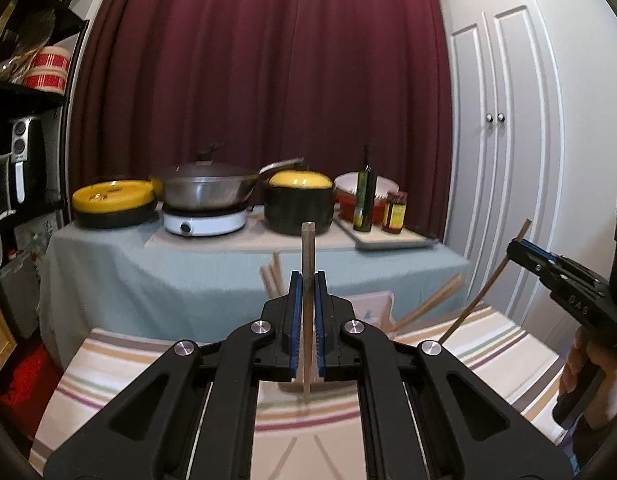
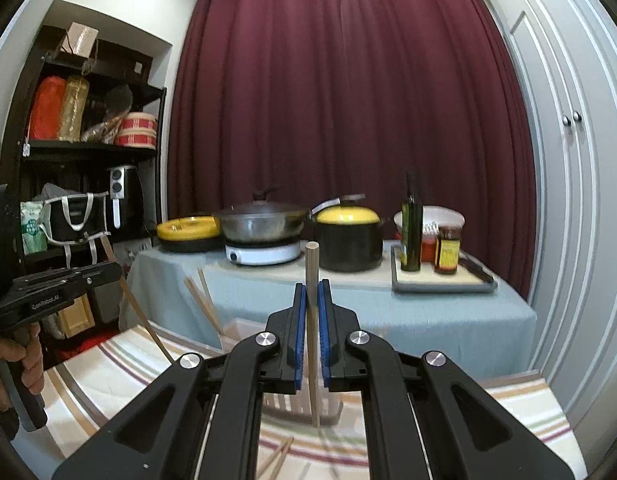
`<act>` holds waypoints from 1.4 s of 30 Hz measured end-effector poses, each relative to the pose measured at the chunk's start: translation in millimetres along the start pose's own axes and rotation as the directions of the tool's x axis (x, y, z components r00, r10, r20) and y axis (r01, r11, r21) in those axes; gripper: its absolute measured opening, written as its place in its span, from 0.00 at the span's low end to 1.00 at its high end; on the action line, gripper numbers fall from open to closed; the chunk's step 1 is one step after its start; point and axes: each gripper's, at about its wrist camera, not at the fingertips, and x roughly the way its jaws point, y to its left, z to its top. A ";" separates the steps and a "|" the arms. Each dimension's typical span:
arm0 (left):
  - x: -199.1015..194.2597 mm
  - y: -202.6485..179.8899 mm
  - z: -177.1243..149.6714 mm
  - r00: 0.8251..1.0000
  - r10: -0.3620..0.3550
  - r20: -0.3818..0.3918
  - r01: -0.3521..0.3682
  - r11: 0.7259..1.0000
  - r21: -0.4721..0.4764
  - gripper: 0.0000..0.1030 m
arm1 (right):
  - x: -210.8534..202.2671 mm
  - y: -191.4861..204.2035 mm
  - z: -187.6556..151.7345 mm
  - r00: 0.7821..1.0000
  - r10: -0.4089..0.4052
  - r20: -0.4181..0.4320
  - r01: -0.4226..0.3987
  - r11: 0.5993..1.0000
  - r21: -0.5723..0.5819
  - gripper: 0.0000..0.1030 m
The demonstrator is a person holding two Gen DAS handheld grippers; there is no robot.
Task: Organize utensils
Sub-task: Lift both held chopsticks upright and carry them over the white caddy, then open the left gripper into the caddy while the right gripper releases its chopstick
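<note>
- My left tongs are clamped on a chopstick, which stands nearly upright between the blue pads; its top sticks out above the fingertips and its lower tip hangs just over the striped cloth.
- My right tongs are likewise pinched on a second chopstick, held upright, its lower end down in front of the white slotted holder.
- From the left wrist camera, the right tongs sit off to the right, and the chopstick they grip slants down toward the cloth.
- From the right wrist camera, the left tongs sit off to the left, a hand wrapped round the grip below them.
- Just beyond both sets of tongs, the holder already carries several chopsticks, fanned out and leaning left and right.
- Below the right tongs, two loose chopsticks lie on the striped cloth.
- Well beyond the tongs stands a table with a pale blue cover, bearing a lidded wok on a white hob, a black pot with a yellow lid, an oil bottle and a sauce jar.
- A dark red curtain hangs behind it all.
</note>
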 end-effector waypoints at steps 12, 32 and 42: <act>19.5 -11.5 58.1 0.992 -0.039 0.124 0.034 0.999 0.042 0.06 | 29.4 -3.7 36.4 0.996 0.022 0.082 -0.022 1.000 -0.001 0.07; 106.6 -1.6 23.3 1.000 -0.004 0.009 0.004 1.000 0.031 0.06 | 104.6 -3.5 0.7 1.000 0.011 -0.025 -0.011 1.000 0.001 0.07; 127.2 7.4 0.1 0.999 0.015 -0.038 -0.014 0.999 0.031 0.06 | 123.9 -5.0 -25.3 0.996 -0.014 -0.085 0.013 1.000 -0.014 0.07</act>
